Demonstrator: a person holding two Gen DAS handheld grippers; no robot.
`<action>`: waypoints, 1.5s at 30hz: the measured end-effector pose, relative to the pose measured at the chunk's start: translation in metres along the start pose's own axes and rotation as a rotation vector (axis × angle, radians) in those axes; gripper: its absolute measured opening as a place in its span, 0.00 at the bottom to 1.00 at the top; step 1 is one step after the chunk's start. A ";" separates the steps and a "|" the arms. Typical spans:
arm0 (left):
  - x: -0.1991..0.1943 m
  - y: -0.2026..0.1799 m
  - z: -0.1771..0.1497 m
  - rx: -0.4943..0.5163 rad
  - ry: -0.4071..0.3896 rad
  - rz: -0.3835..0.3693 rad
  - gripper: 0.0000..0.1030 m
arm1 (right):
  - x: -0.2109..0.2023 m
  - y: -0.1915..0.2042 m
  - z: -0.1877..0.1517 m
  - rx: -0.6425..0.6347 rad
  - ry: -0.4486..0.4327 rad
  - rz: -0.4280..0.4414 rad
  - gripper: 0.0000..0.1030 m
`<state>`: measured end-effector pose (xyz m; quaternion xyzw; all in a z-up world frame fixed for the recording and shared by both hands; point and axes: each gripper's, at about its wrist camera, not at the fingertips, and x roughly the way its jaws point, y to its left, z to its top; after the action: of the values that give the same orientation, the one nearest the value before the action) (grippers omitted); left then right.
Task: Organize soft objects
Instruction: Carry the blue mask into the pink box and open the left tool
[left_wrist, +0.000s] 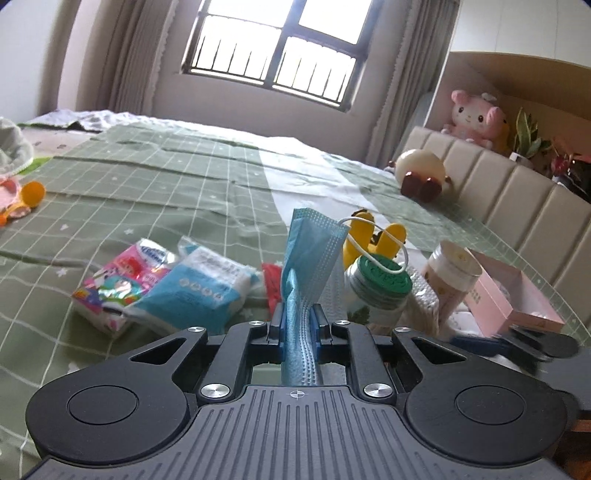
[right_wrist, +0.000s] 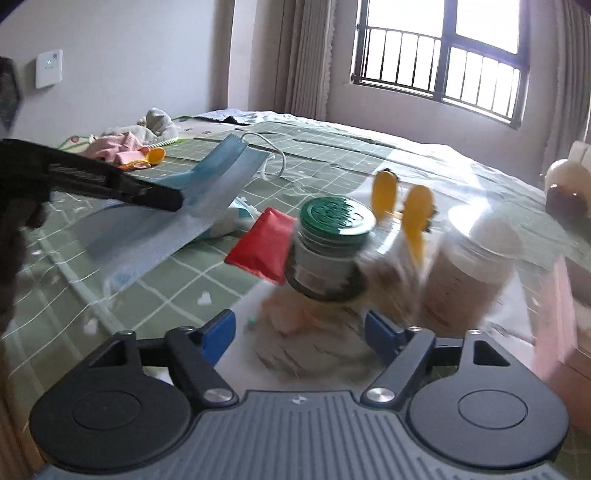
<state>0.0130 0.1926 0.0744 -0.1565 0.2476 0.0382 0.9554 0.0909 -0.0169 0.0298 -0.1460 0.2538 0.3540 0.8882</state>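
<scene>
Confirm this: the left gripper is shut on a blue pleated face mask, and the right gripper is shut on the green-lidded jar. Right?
Half right. The left gripper is shut on the blue pleated face mask, but the right gripper is open and holds nothing; the right wrist view shows the green-lidded jar ahead of its fingers.

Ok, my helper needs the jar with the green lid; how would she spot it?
On the green checked bedspread, find the clutter by the pink box. The green-lidded jar stands beside a taller tan canister, whose top is pale.
</scene>
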 end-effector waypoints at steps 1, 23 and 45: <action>0.000 0.004 -0.002 -0.009 0.004 -0.001 0.15 | 0.009 0.003 0.002 -0.007 0.011 -0.004 0.74; 0.017 -0.036 0.094 0.082 -0.148 -0.078 0.15 | -0.080 -0.068 0.073 -0.108 -0.219 -0.222 0.23; 0.284 -0.375 0.026 0.388 0.421 -0.328 0.30 | -0.089 -0.269 -0.071 0.262 -0.081 -0.378 0.62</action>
<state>0.3294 -0.1562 0.0634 -0.0137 0.4138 -0.1973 0.8886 0.2004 -0.2873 0.0415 -0.0600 0.2300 0.1508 0.9596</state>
